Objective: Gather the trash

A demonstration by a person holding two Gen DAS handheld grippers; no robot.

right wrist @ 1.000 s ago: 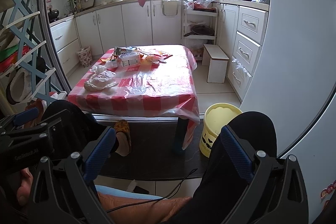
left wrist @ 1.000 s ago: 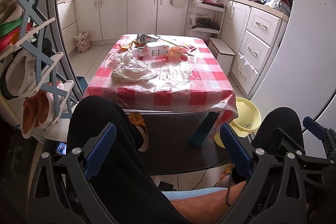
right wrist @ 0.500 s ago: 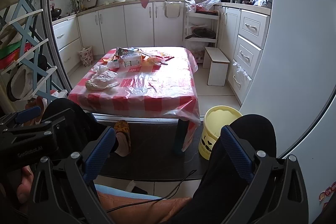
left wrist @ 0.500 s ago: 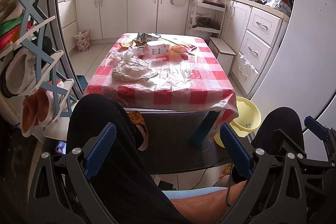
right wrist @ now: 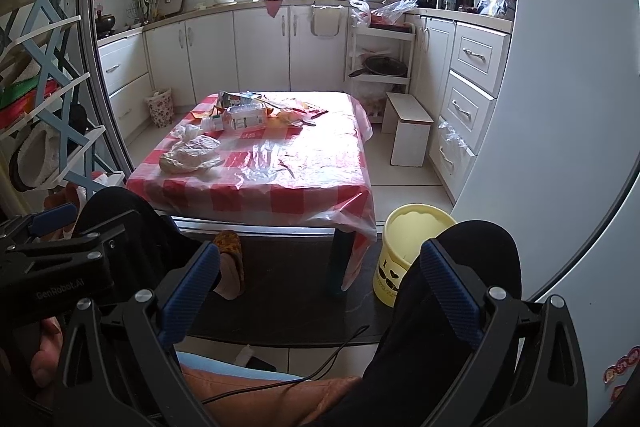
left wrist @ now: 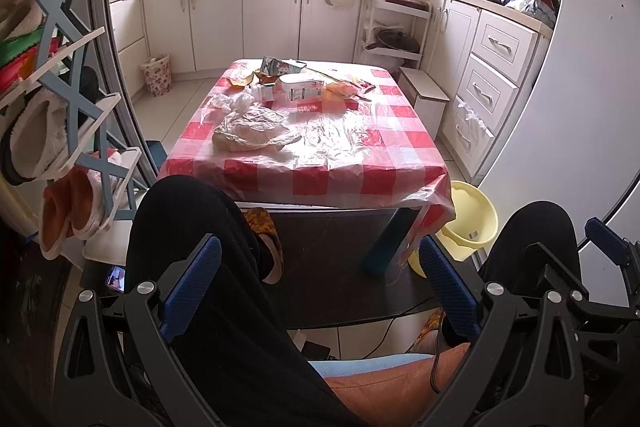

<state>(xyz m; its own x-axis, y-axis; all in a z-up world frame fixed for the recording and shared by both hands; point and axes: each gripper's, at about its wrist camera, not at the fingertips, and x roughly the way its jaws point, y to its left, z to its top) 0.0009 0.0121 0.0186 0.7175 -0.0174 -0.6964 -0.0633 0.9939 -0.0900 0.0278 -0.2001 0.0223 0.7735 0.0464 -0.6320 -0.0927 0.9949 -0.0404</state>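
Left claw [left wrist: 318, 283]: jaws spread wide, nothing between them, held low over the person's knees, well short of the bench.
Right claw [right wrist: 320, 285]: also wide apart and empty, beside the left one, whose black frame shows at the left edge of the right wrist view.
Bench [left wrist: 396, 167]: low, under a red-and-white checked cloth with clear plastic sheeting on top.
Trash: a crumpled plastic bag [left wrist: 250, 133] lies near the bench's left front; a white carton [left wrist: 302, 87], wrappers and peels cluster at the far end.
Bin: a yellow bucket [right wrist: 416, 227] stands on the floor by the bench's right front leg.
Change from earlier: both views sit slightly higher and nearer the bench; the trash has not moved.
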